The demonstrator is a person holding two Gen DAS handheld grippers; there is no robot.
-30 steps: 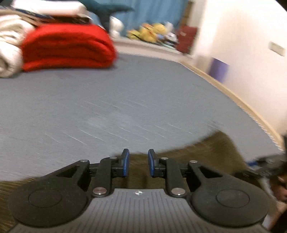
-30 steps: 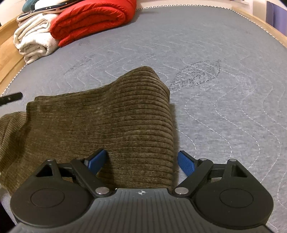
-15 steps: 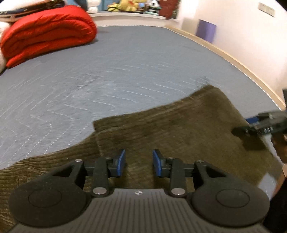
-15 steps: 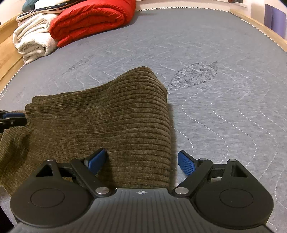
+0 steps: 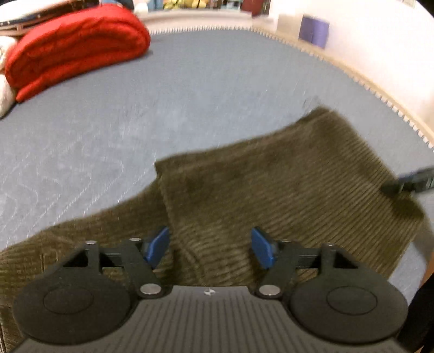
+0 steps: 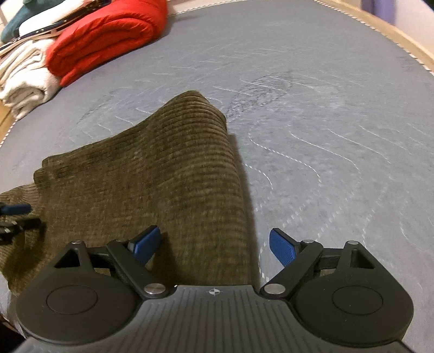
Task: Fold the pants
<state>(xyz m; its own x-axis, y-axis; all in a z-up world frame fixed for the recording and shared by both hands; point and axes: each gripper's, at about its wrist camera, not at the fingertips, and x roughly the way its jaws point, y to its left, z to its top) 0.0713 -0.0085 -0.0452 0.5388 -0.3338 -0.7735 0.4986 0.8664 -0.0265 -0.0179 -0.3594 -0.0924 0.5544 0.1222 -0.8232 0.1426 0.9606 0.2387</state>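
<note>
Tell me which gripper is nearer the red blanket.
Left, though neither is close. The left gripper, jaws opening, is over the pants on the blanket's side; the right gripper is at the pants' far edge.

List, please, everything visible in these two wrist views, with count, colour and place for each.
Ribbed corduroy pants: one, olive-brown, partly folded, lying on the mattress under both grippers.
Quilted mattress: one, grey-blue, fills both views.
Folded red blanket: one, far left corner.
Folded cream towels: one stack, left of the red blanket.
Purple box: one, by the far wall.
Plush toys: several, yellow, blurred, far ledge.
Left gripper: black, blue pads, jaws opening above the pants.
Right gripper: black, blue pads, open over the pants' edge.
</note>
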